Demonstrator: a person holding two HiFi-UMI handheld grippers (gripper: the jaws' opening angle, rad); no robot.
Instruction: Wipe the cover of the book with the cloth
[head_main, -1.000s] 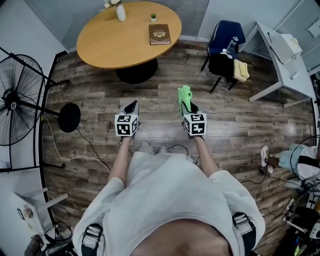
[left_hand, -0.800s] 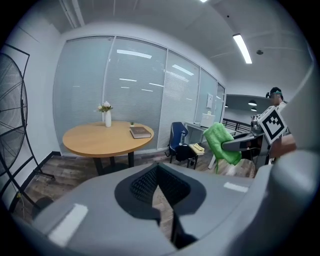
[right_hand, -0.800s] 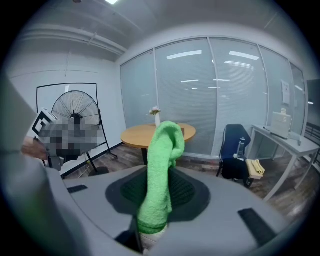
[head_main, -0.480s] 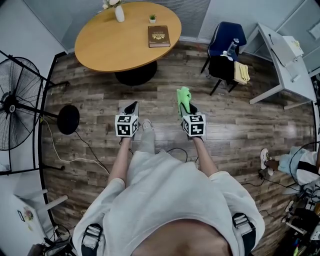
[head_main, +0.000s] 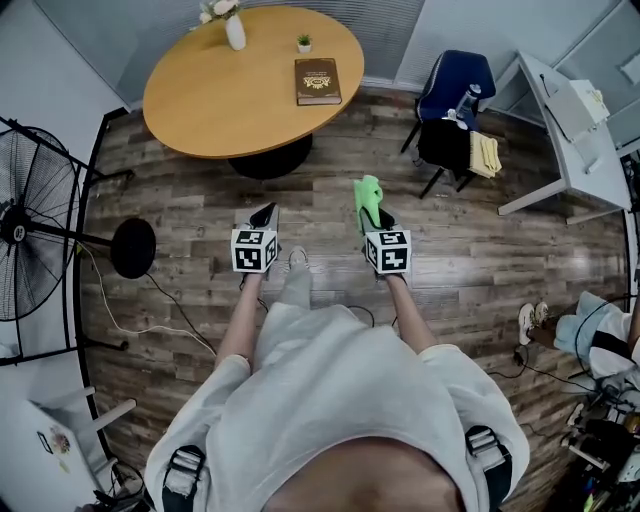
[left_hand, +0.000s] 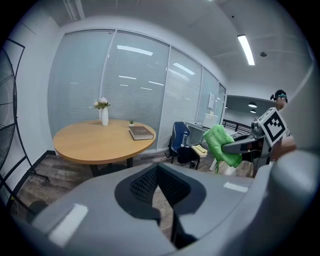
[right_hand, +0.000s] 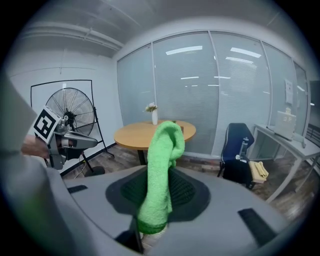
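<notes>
Now nearer the table (head_main: 220, 95): right tool (head_main: 374, 214) clamped on cloth (head_main: 368, 192), left tool (head_main: 263, 214) together.

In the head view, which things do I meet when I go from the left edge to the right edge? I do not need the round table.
fan → left gripper → right gripper, shut on the green cloth → blue chair → white desk

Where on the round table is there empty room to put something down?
The near and left part of the table is bare, from the book across to the rim. The far edge is busier: the vase, the little plant and the book sit there.
</notes>
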